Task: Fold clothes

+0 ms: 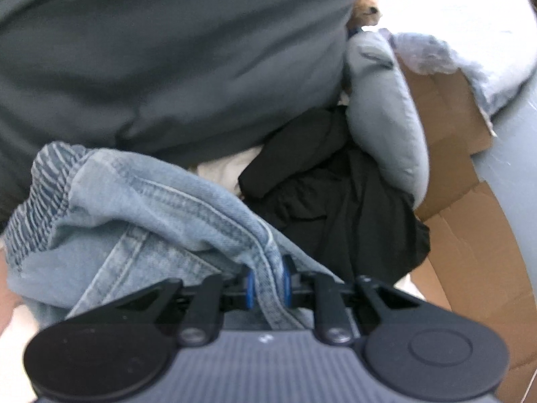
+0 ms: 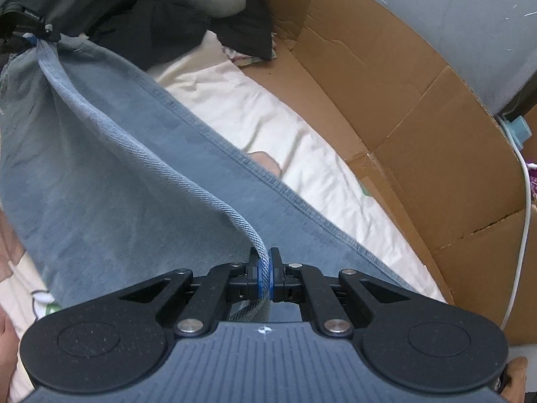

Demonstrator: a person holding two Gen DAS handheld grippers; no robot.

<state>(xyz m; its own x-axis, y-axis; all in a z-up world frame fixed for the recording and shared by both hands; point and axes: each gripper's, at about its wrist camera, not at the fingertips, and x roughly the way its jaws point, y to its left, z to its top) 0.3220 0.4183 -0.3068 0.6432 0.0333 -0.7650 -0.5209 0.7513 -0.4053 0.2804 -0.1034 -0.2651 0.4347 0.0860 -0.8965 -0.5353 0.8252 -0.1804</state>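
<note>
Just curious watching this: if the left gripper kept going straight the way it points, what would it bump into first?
The left gripper, shut on the jeans, would likely push them into the black garment piled just ahead, though depth is hard to judge.

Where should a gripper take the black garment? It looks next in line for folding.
Judging by its pose, grip the black garment at its raised folded edge nearest the denim garment, coming from above; its far side is tucked under the grey cushion.

Faded blue denim jeans (image 2: 100, 168) with stitched seams, a smooth cream cloth sheet (image 2: 268, 124), creased matt brown cardboard (image 2: 386, 100).
</note>
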